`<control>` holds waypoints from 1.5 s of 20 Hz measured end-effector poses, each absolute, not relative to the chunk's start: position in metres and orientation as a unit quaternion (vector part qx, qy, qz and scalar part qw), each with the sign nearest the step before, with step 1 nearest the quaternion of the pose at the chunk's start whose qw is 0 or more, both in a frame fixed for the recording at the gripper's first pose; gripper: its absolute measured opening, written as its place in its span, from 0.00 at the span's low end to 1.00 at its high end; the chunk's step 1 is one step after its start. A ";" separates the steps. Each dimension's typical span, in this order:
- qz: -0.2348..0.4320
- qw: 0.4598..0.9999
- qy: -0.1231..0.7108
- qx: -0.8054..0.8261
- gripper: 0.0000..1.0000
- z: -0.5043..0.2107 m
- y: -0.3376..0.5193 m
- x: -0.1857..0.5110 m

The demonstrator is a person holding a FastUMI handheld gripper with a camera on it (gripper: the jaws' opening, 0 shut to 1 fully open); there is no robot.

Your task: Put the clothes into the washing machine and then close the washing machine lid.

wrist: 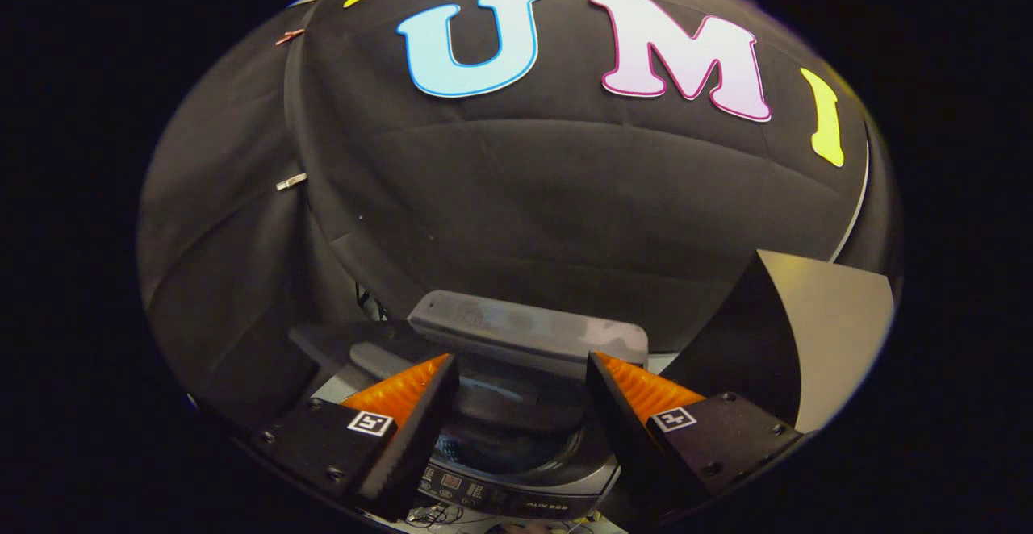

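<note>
A grey top-loading washing machine sits below and just ahead of my fingers. Its lid stands raised at the back, folded upward, and the dark drum opening shows between the fingers. My gripper hovers above the machine, open, with nothing between its fingers. The control panel runs along the machine's near edge. I cannot make out any clothes in the drum from here.
Black cloth walls enclose the booth behind and to the left of the machine. A tall dark panel with a pale face stands right of the machine, close to the right finger. Cables lie near the machine's front.
</note>
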State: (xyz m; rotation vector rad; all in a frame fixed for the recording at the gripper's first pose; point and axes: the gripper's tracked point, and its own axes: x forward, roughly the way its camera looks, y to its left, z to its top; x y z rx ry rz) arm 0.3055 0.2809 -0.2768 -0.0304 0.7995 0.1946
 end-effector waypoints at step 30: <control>0.164 0.967 0.196 0.022 0.99 -0.139 0.222 0.177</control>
